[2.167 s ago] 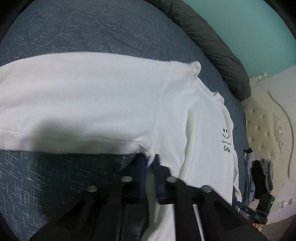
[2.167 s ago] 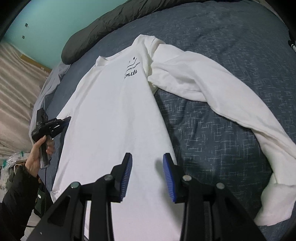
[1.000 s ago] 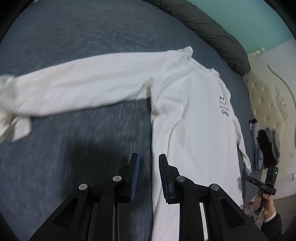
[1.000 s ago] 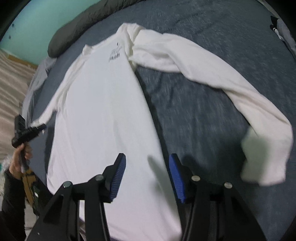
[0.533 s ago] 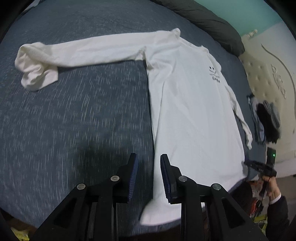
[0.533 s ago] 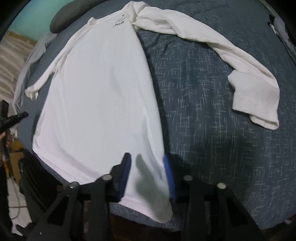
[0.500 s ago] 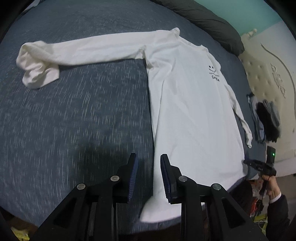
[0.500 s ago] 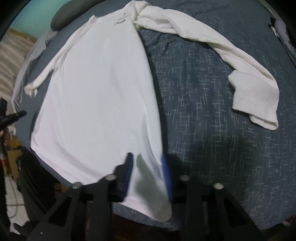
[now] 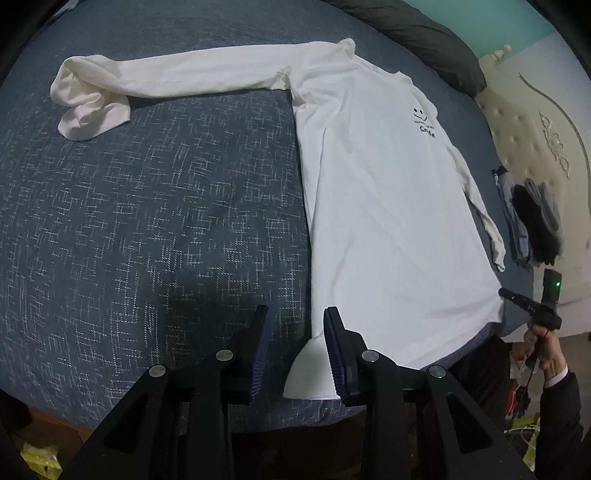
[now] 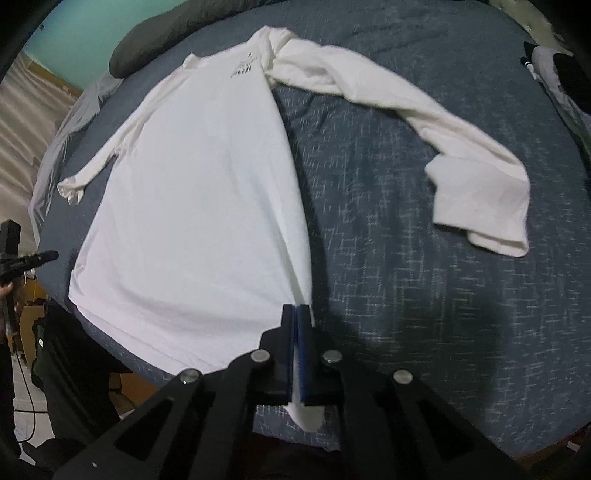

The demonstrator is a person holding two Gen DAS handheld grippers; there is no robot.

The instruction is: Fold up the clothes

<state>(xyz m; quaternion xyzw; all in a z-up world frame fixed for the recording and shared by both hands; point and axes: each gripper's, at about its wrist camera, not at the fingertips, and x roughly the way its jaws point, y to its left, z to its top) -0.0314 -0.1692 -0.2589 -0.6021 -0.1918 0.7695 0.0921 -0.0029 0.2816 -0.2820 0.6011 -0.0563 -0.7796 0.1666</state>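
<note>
A white long-sleeve shirt point(image 9: 376, 206) lies flat on the dark blue bedspread point(image 9: 147, 221), one sleeve point(image 9: 177, 77) stretched out to the left. My left gripper point(image 9: 295, 332) hovers at the near hem; its jaws are opening, and the hem corner point(image 9: 310, 373) lies between them untouched by the pads. In the right wrist view the shirt point(image 10: 192, 206) fills the middle, its sleeve point(image 10: 461, 158) flung right. My right gripper point(image 10: 295, 317) is shut on the hem corner, with white cloth point(image 10: 306, 417) poking out below the fingers.
A dark grey bolster point(image 9: 424, 33) lies at the bed's far end. Dark clothes point(image 9: 535, 221) are piled beside a cream tufted headboard point(image 9: 524, 122). A person's hand holds a black device point(image 9: 532, 306) by the shirt's other hem corner. The bed's near edge runs just under both grippers.
Both grippers drew back from mid-shirt to the near hem. The right gripper closed on the hem corner. The left jaws spread a little wider.
</note>
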